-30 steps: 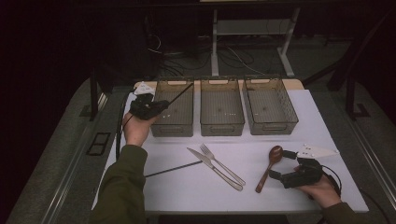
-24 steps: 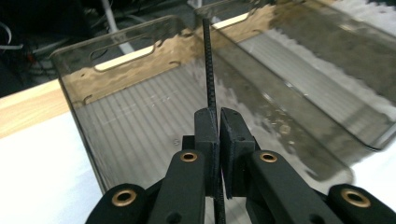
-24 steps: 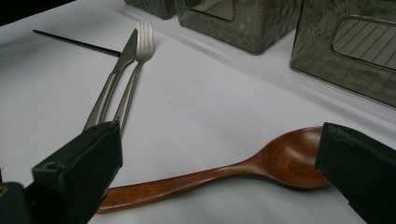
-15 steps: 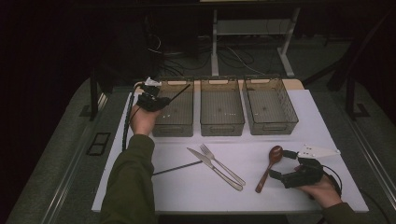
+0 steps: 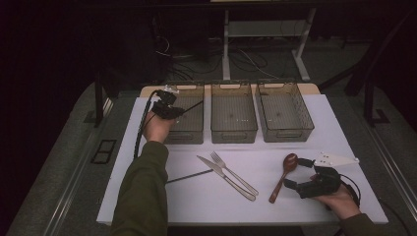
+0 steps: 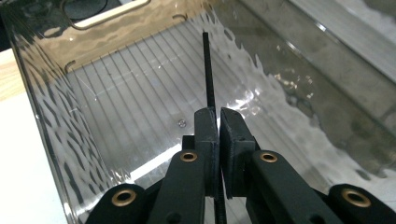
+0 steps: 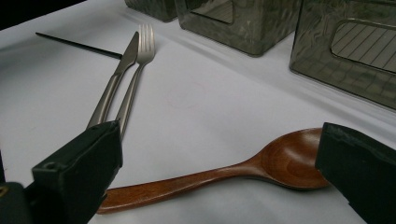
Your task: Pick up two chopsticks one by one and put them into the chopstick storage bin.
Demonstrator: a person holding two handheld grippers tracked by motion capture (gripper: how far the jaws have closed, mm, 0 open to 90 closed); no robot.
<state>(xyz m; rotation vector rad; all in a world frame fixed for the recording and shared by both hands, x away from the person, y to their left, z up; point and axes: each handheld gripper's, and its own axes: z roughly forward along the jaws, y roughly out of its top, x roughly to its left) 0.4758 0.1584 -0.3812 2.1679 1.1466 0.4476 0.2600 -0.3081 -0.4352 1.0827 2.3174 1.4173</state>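
Here the left gripper [image 6: 218, 122], its fingers pinching a black stick [image 6: 208, 70], hangs over the leftmost bin [image 5: 193, 129] at ten o'clock on the desk [image 5: 305, 147], while the right gripper [image 7: 219, 163], fingers spread, straddles the wooden spoon [image 7: 224, 175] at four o'clock.

The high view looked forward and down over the whole table [image 5: 344, 142]. The left gripper view sat close inside the far-left bin [image 6: 116, 107]. The right gripper view skimmed low over the near edge, sharing the spoon [image 7: 243, 172], knife [image 7: 112, 88] and fork [image 7: 137, 70] with the high view.
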